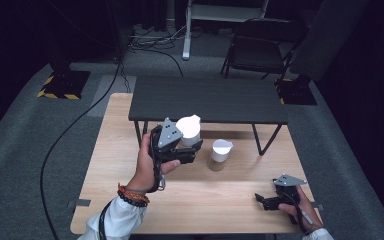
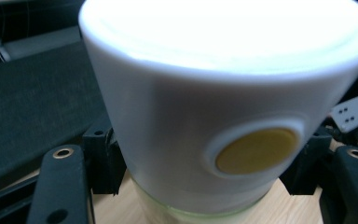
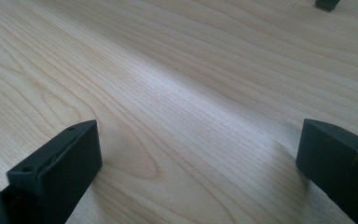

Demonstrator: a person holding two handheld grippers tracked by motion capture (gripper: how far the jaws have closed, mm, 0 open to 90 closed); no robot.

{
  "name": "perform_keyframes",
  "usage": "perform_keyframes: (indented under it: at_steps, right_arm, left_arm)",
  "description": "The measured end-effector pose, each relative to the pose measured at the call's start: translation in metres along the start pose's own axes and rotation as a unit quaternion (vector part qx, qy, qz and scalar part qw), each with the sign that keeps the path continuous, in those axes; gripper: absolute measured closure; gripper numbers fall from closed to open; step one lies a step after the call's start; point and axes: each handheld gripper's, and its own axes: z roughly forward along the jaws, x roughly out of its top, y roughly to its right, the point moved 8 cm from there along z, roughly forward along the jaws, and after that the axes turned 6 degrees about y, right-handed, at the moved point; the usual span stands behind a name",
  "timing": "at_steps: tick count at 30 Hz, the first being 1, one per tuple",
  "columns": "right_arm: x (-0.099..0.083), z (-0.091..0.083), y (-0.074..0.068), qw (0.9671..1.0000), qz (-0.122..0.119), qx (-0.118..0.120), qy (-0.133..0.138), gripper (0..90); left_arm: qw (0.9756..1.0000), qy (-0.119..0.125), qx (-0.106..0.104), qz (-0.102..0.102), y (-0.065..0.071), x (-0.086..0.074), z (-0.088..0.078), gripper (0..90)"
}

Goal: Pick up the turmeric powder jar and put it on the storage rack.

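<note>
white cup [image 1: 189, 129]: i see it upright, long axis vertical, wide mouth up; in the left gripper view [image 2: 214, 116] its wall carries a round yellow spot facing the camera, and a pale greenish rim shows at its base.
where it sits: it hangs over the wooden table [image 1: 130, 165], in front of the dark bench's near edge and left of the second cup.
second cup [image 1: 221, 152]: upright on the wood, white at the top, brownish lower down, just beside the held cup but apart from it.
surface: light wood with plain grain [image 3: 177, 93]; the dark bench [image 1: 207, 100] stands on its far half on thin black legs.
room: grey carpet, black drapes, a folding chair [image 1: 262, 45] and loose cables behind.
left gripper [image 1: 187, 142]: i have its jaws clamped on the white cup's lower wall, one on each side.
right gripper [image 1: 262, 200]: i hold it low at the near right corner, jaws spread wide over bare wood, gripping nothing.
</note>
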Motion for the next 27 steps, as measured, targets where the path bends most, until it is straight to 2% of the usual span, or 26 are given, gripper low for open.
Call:
perform_keyframes:
  at_steps: [4,8,16,21,27]
  right_arm:
    - [0.0,0.0,0.0,1.0,0.0,0.0,0.0,0.0]
    - [0.0,0.0,0.0,1.0,0.0,0.0,0.0,0.0]
    - [0.0,0.0,0.0,1.0,0.0,0.0,0.0,0.0]
    - [0.0,0.0,0.0,1.0,0.0,-0.001,0.0,0.0]
    - [0.0,0.0,0.0,1.0,0.0,-0.001,0.0,0.0]
  left_arm:
    - [0.9999,0.003,0.003,0.01,0.001,0.013,0.001,29.9]
    - [0.9999,0.006,0.004,0.007,-0.002,0.021,0.004,29.9]
    - [0.9998,0.01,0.013,0.012,-0.009,0.033,0.01,29.9]
    - [0.9997,0.019,0.015,0.007,-0.014,0.038,0.015,29.9]
    - [0.9994,0.024,0.022,0.015,-0.022,0.045,0.024,29.9]
